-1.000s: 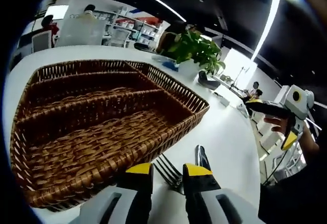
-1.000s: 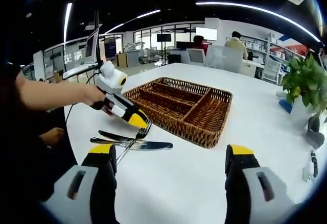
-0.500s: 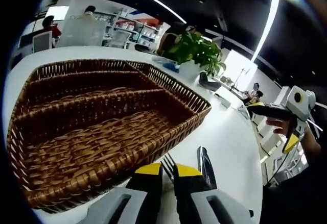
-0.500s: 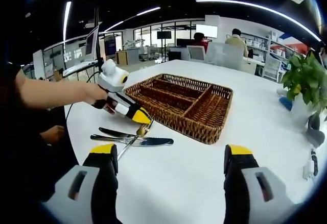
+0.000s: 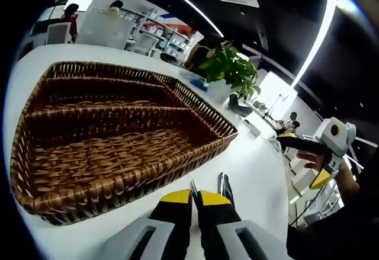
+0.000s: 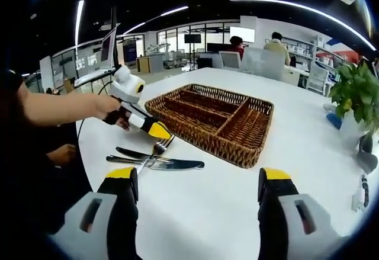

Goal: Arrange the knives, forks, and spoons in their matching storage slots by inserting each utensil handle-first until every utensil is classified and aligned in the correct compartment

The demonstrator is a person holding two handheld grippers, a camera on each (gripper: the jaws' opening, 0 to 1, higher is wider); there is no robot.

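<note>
Left gripper view is showing your left tool (image 5: 192, 197) with its yellow tips pinched nearly together on the fork (image 5: 193, 187), whose tines are poking up between them. You are gripping it up near the head, so the handle, hidden under the tool, is probably hanging free and ready to lead. Judging by its look, it is thin, stiff, polished metal: light, but likely to slip or swivel in the pads, so you may want a firm squeeze. Just beyond, the two knives (image 6: 177, 164) are lying crossed on the counter (image 6: 308, 135); their flat blades look awkward to lift, so the thicker handles look the better hold. Your right tool (image 6: 196, 180) is hovering wide and carrying nothing. Farther on, the wicker tray (image 5: 112, 135) is waiting with bare compartments.
</note>
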